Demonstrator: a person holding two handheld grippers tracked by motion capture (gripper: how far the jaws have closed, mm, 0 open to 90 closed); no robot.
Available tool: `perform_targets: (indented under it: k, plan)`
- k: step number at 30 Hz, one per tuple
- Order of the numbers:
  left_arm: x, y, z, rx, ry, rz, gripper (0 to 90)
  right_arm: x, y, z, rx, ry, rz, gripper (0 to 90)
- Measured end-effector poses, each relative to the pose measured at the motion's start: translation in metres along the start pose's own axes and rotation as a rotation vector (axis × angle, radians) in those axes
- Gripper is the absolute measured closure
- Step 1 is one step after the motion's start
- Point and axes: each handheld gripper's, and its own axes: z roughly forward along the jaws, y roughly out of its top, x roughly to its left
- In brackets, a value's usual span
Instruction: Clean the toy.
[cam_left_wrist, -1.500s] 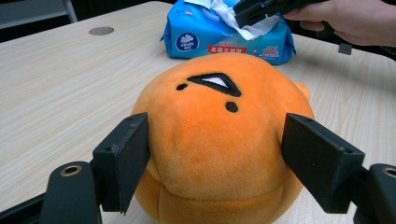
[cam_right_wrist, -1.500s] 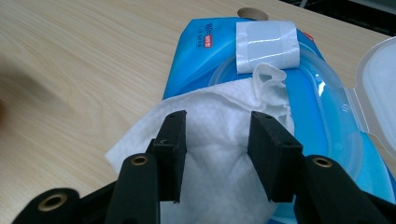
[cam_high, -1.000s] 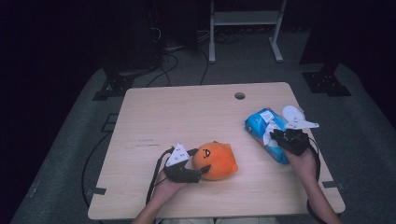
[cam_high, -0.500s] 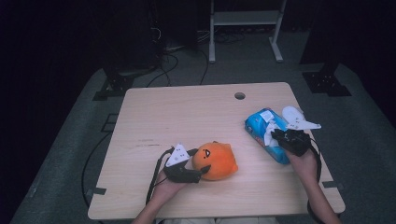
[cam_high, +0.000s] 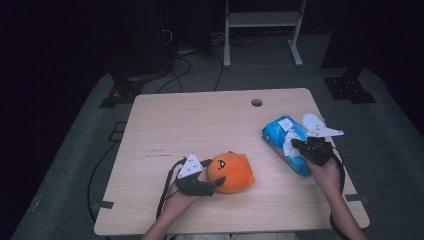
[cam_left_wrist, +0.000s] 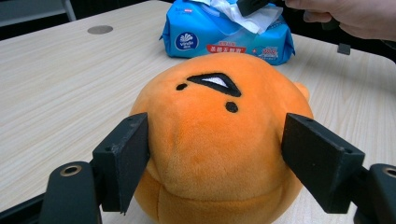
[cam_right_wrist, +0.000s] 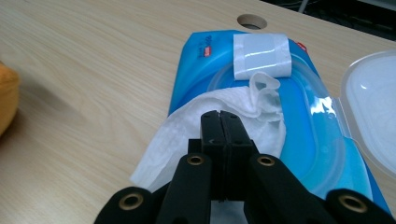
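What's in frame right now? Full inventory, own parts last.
round orange plush toy with a stitched face: 1, orange, near table edge, left of centre
blue plastic pack of wet wipes: 1, blue, table right, clear lid flipped open
white wet wipe: 1, white, pulled partly out of the pack
light wooden table: 1, pale wood, round cable hole at the far edge
left tongs: black, pressing on the plush's sides
right tongs: black, jaws have just been closing, shut on the wipe
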Motion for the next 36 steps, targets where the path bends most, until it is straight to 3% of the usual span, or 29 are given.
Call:
perform_targets:
  k: [7,12,18,24,28,31,36]
  plan:
    - [0.000,0.000,0.000,0.001,0.000,0.002,24.1,0.001,0.012,-0.015,-0.087,0.099,0.074,89.3]
    - [0.001,0.000,0.001,-0.001,0.001,0.001,24.1,0.016,0.023,-0.031,-0.144,0.178,0.057,89.4]
    - [0.001,0.000,0.001,0.001,0.003,0.003,24.1,0.061,0.031,-0.052,-0.204,0.340,-0.012,89.3]
    - [0.001,0.000,0.001,0.002,0.003,0.006,24.0,0.113,0.033,-0.062,-0.206,0.516,-0.084,89.3]
    - [0.001,0.000,0.001,0.002,0.003,0.007,24.0,0.132,0.034,-0.063,-0.234,0.650,-0.067,89.2]
    - [0.001,-0.001,0.001,0.001,0.003,0.003,24.0,0.138,0.037,-0.064,-0.244,0.678,-0.086,89.2]
    - [0.001,-0.001,0.002,0.002,0.003,0.003,24.1,0.132,0.034,-0.044,-0.209,0.637,-0.082,89.0]
